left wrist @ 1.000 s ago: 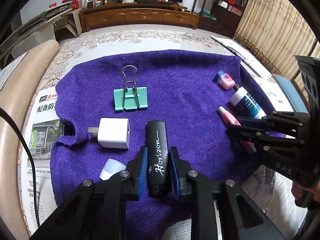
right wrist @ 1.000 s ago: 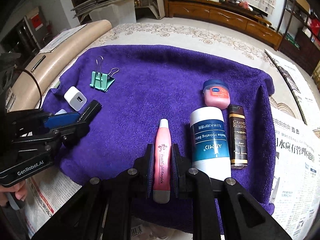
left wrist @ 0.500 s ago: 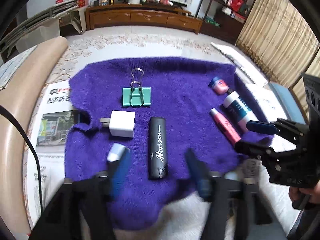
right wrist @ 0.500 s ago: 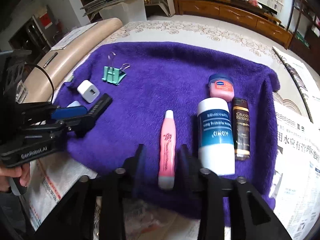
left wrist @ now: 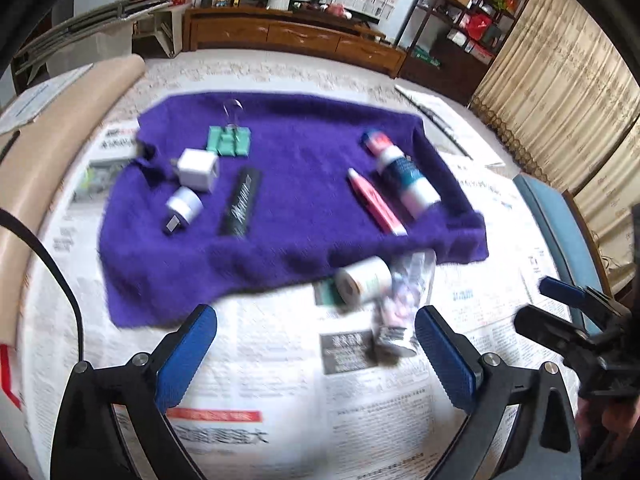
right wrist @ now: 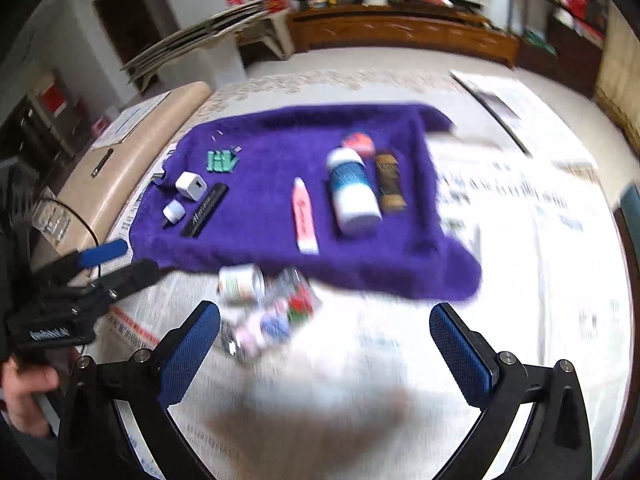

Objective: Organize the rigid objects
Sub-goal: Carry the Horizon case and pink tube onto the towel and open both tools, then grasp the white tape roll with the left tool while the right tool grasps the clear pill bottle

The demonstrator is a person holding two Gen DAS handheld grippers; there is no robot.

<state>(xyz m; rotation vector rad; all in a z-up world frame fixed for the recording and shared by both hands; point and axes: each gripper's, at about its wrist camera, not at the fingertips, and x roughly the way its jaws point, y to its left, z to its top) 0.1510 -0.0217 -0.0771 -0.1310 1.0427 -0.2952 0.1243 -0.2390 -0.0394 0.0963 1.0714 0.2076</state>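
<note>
A purple towel [left wrist: 304,184] [right wrist: 280,200] holds two groups. At its left lie a green binder clip [left wrist: 229,140], a white charger cube [left wrist: 197,170], a small white cap [left wrist: 182,206] and a black Horizon stick [left wrist: 241,208] [right wrist: 204,210]. At its right lie a pink tube [left wrist: 376,204] [right wrist: 305,216], a white-and-blue bottle [left wrist: 408,182] [right wrist: 352,188], a small pink jar [right wrist: 357,142] and a dark brown bottle [right wrist: 389,182]. My left gripper [left wrist: 316,340] and right gripper [right wrist: 325,334] are both open, empty, and pulled back over the newspaper.
A small white roll [left wrist: 362,284] [right wrist: 240,282] and a clear plastic packet [left wrist: 404,300] [right wrist: 276,316] lie on the newspaper [left wrist: 280,380] in front of the towel. A beige bolster [right wrist: 132,152] runs along the left. A wooden cabinet [left wrist: 292,36] stands at the back.
Both grippers opened, letting go of the black stick and the pink tube, and drew back and up from the towel. Both objects stay lying on the towel.
</note>
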